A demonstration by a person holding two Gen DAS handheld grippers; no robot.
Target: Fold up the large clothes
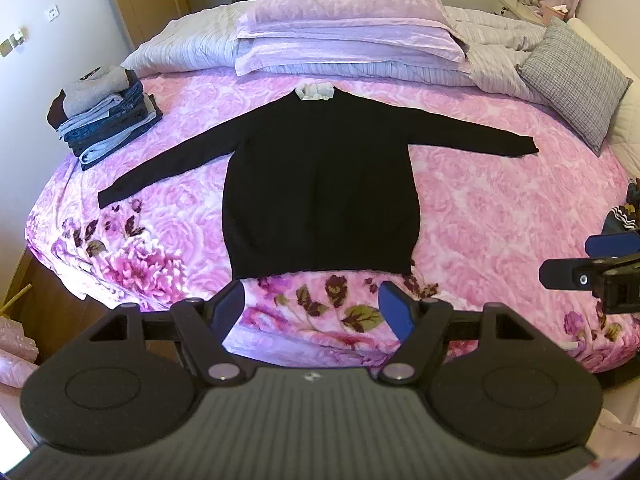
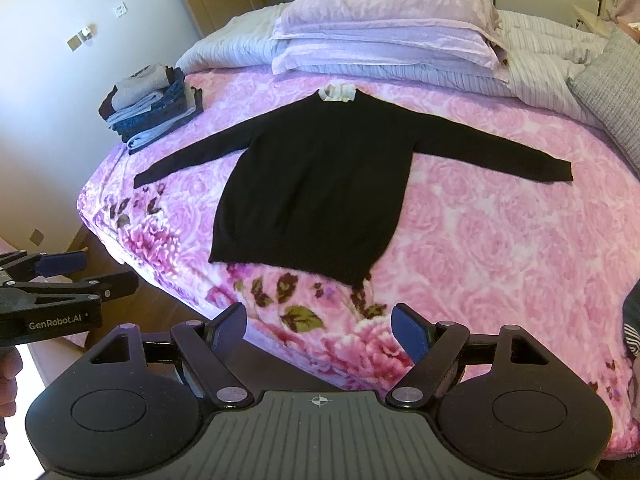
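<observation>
A black long-sleeved sweater (image 1: 320, 184) (image 2: 316, 196) with a white collar lies flat on the pink floral bed cover, both sleeves spread out sideways and the hem toward me. My left gripper (image 1: 312, 308) hovers open just short of the hem, nothing between its blue pads. My right gripper (image 2: 320, 328) is also open and empty, near the hem's right corner above the bed's front edge. Each gripper shows in the other's view: the right gripper (image 1: 576, 264) at the right edge, the left gripper (image 2: 80, 270) at the left edge.
A stack of folded jeans and grey clothes (image 1: 104, 116) (image 2: 152, 112) sits at the bed's far left. Lilac pillows (image 1: 344, 32) and striped bedding lie across the head. A grey checked cushion (image 1: 576, 76) leans at the right. The bed's left edge (image 2: 104, 236) drops to a wooden floor.
</observation>
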